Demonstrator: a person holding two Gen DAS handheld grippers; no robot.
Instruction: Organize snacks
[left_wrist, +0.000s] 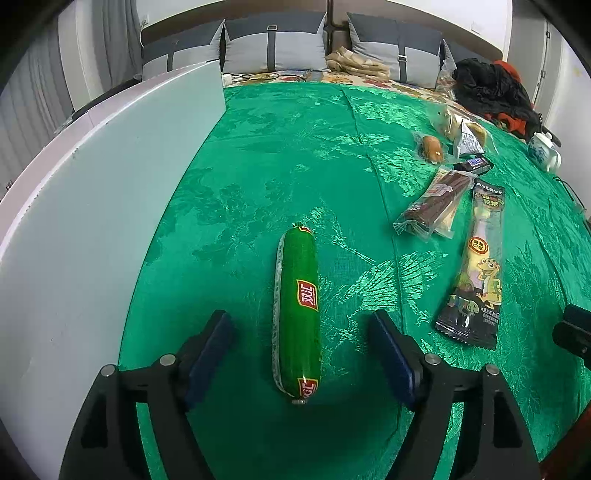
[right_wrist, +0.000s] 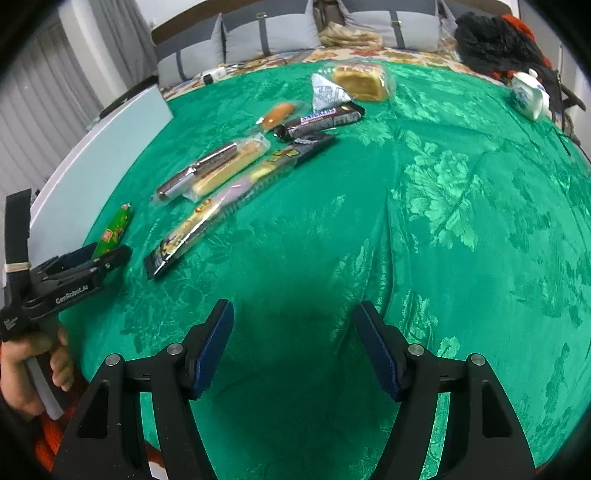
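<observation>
Left hand-held gripper (right_wrist: 101, 258) hides green sausage (right_wrist: 114, 230) lower end.

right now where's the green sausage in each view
Left wrist view: the green sausage lies lengthwise at lower centre, between the open fingers of the left gripper.
Right wrist view: the sausage is at the far left edge, its near end hidden by the left gripper.
Shared landmark: the long dinosaur snack packet, right of the sausage in both views.
</observation>
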